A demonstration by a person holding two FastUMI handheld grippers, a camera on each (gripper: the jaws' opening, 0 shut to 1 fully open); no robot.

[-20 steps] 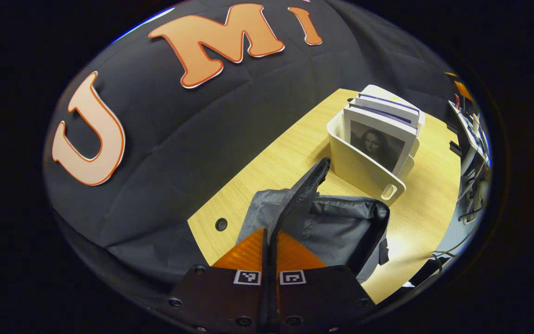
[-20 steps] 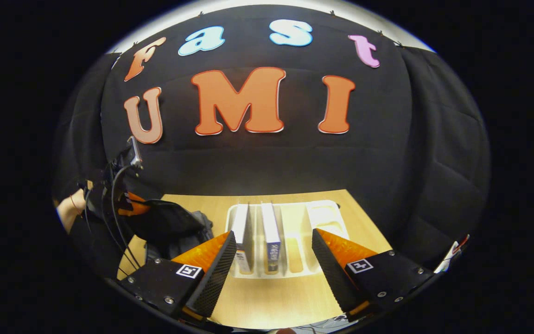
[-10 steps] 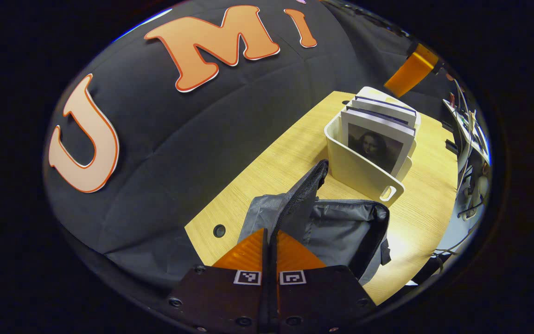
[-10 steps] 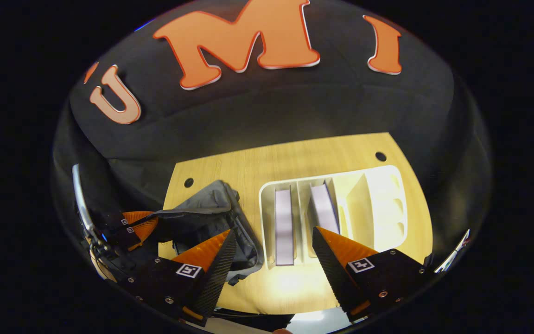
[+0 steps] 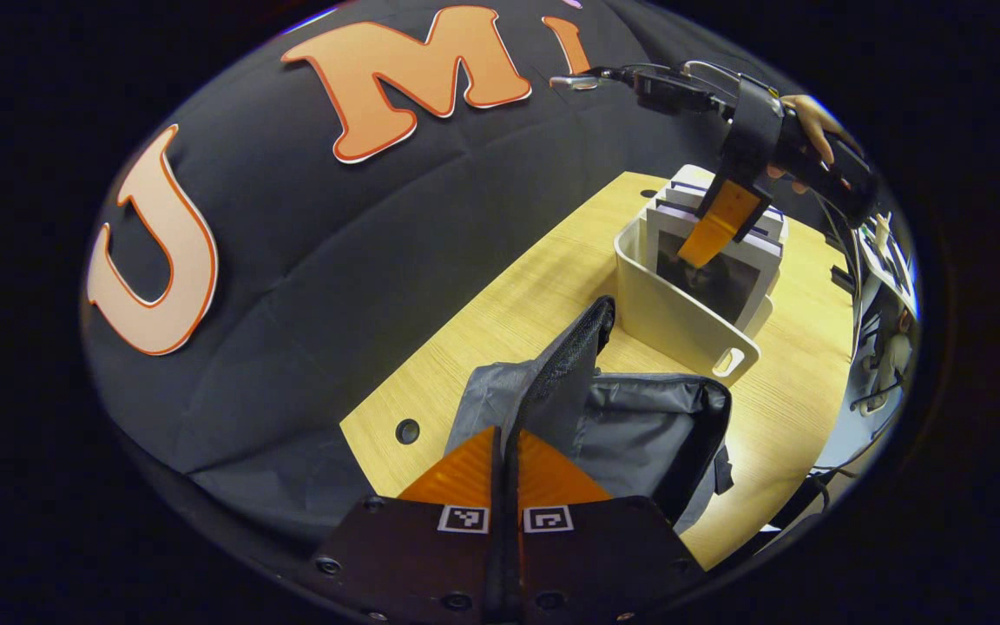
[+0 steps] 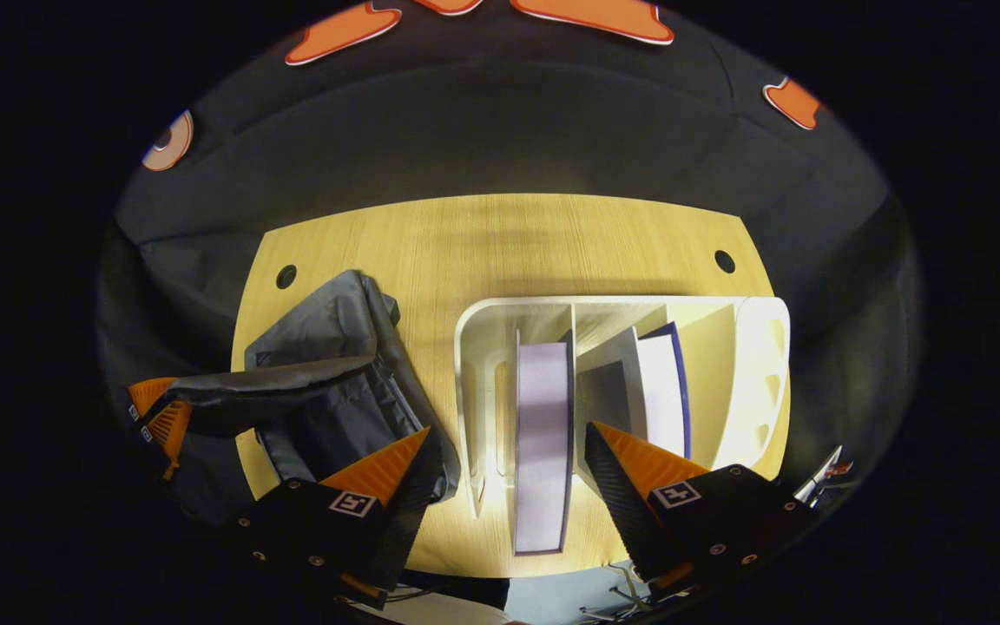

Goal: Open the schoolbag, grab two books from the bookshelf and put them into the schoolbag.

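Light wood-grain table (image 6: 500,243), seen from above in the right gripper view, with two round cable holes (image 6: 286,276) near its far corners. A grey schoolbag (image 6: 335,382) lies open on its left part. Just beside it on the right stands a white compartmented bookshelf (image 6: 465,365) holding upright books (image 6: 542,434).

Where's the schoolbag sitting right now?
In the right gripper view the schoolbag lies open on the wooden table, just left of the white bookshelf. The left gripper pinches its flap up.
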